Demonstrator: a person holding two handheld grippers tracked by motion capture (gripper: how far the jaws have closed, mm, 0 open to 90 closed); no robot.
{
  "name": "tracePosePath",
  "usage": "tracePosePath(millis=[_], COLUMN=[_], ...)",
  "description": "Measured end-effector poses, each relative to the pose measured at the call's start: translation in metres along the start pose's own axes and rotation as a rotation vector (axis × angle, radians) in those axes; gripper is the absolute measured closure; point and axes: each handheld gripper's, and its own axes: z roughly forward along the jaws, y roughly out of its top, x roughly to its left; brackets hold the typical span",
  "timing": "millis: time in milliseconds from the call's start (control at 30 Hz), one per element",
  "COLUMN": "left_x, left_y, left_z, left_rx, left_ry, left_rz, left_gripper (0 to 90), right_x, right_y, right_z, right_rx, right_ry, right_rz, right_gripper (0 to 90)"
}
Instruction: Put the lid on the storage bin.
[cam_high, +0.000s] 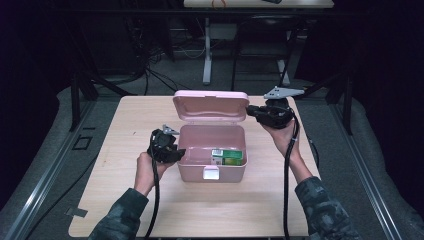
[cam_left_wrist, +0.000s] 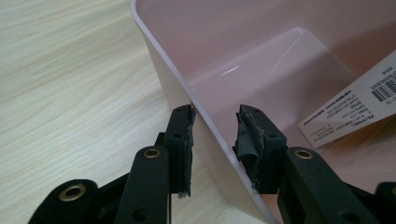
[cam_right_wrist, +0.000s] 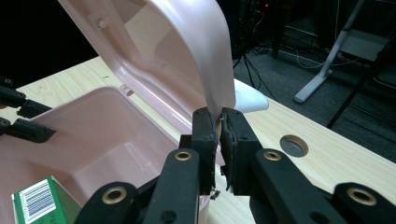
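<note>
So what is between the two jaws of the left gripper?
In the left gripper view, the box's pink side wall stands between the jaws of the left gripper; a gap shows on the inner side.

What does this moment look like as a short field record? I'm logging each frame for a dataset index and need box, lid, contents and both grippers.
box: pink plastic box, open, on a light wooden table
lid: pink lid, raised upright at the box's far side
contents: green carton with a barcode, lying at the box's right end
left gripper: left gripper, jaws apart, straddling the box's left wall, one jaw outside, one inside
right gripper: right gripper, jaws pinched on the lid's edge
latch: white tab on the box's front
</note>
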Motion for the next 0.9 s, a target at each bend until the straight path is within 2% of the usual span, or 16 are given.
tracePosePath(millis=[900], left_x=[0.003], left_y=[-0.005], left_z=[0.001], left_rx=[-0.022], left_ry=[-0.018], left_rz=[0.001], left_gripper=[65.2], right_x=[0.013], right_y=[-0.016], right_z=[-0.010], right_rx=[-0.013], right_ry=[0.003], right_rz=[0.044], right_gripper=[82.5])
